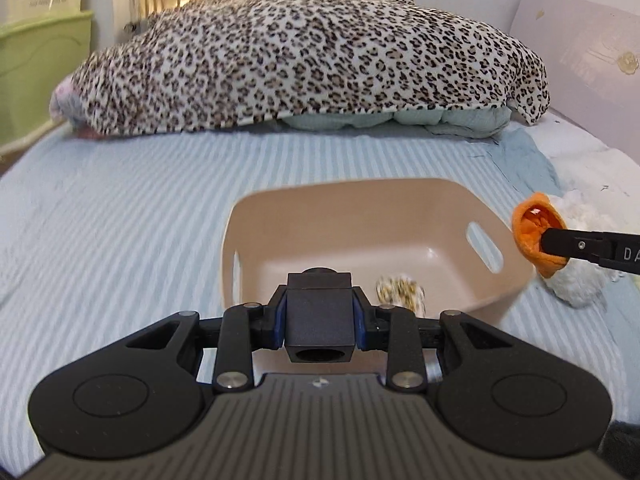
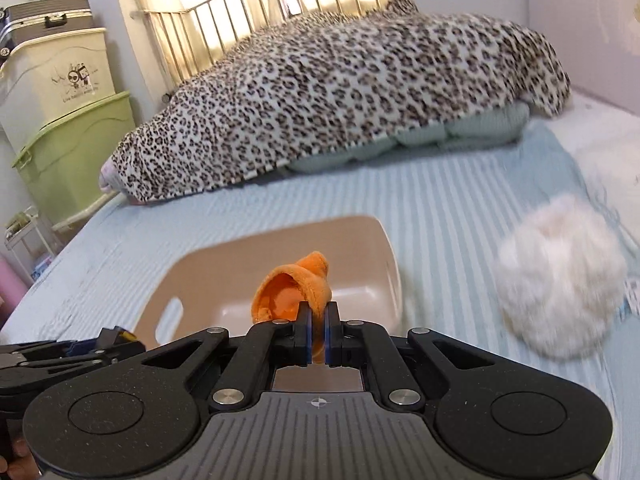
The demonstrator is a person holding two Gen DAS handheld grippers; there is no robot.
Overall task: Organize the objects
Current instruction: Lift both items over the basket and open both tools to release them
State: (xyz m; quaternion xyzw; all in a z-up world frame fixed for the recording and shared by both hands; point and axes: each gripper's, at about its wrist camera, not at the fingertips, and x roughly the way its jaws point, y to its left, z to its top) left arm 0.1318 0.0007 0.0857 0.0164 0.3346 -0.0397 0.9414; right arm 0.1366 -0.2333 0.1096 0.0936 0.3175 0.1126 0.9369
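Observation:
A beige plastic basket (image 1: pixel 400 208) with handle slots sits on the striped bed; it also shows in the right wrist view (image 2: pixel 360 240). A small patterned object (image 1: pixel 402 294) lies inside it. My left gripper (image 1: pixel 319 312) is shut on a black square block (image 1: pixel 319 320), held just in front of the basket's near rim. My right gripper (image 2: pixel 318 334) is shut on an orange plush piece (image 2: pixel 296 292), held above the basket's near edge. In the left wrist view the orange plush (image 1: pixel 536 236) and right fingers (image 1: pixel 588 246) are at the basket's right. A white fluffy toy (image 2: pixel 560 280) lies right of the basket.
A leopard-print blanket (image 1: pixel 312 52) is piled over pale green bedding at the back of the bed. Green and cream storage boxes (image 2: pixel 72 152) stand to the left, beside the metal headboard (image 2: pixel 280 4). A wall panel (image 1: pixel 580 64) borders the bed on the right.

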